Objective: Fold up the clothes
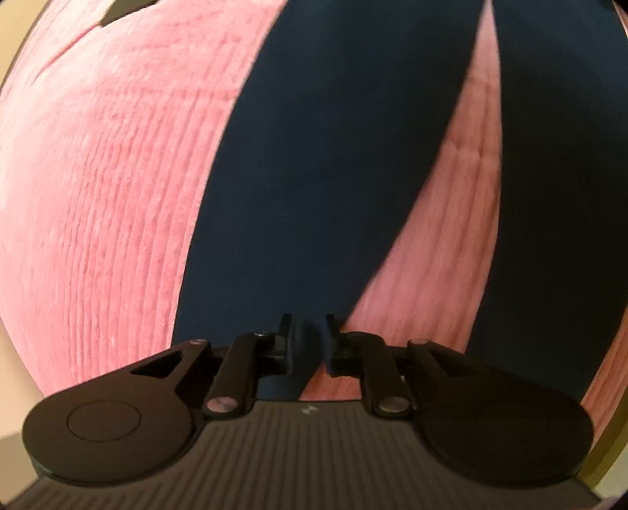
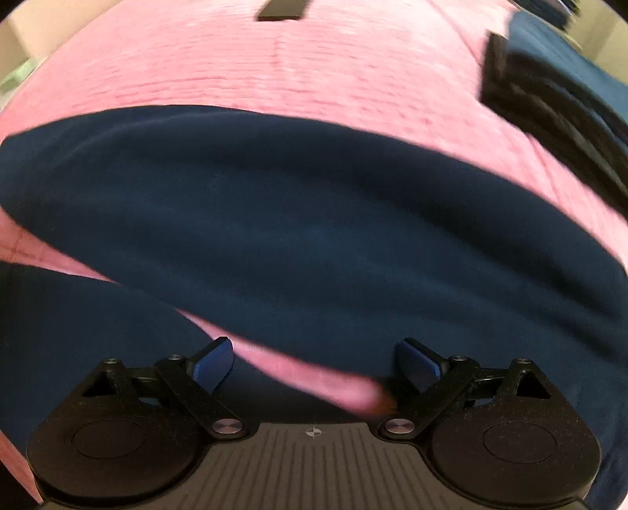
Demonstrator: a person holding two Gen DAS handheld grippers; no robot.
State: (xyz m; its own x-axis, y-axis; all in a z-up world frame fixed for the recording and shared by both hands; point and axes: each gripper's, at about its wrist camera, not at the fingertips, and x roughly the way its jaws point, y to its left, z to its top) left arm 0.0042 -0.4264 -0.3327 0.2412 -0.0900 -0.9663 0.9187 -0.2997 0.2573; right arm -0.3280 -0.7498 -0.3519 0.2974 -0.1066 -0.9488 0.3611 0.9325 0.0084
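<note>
A dark navy garment (image 2: 314, 219) lies spread on a pink ribbed bedcover (image 1: 98, 196), and both grippers hover close over it. In the right wrist view the garment's long axis runs crosswise in front of the right gripper (image 2: 314, 365), whose jaws stand wide apart; a lower edge of the cloth and a tongue of pink cover pass between them, so nothing is held there yet. In the left wrist view the garment runs lengthwise, away from the left gripper (image 1: 309, 341), splitting into two dark bands with a wedge of pink between. The left jaws are drawn close together with navy cloth in the narrow gap, and appear to be pinching its near edge.

The left side seems already secured, so the next move likely turns on the right jaws closing on the hem just ahead.

Beyond the garment, towards the far right of the right wrist view, a stack of dark folded items (image 2: 549, 102) sits on the cover, well apart. A small dark rectangle (image 2: 280, 10) lies at the cover's far edge.
</note>
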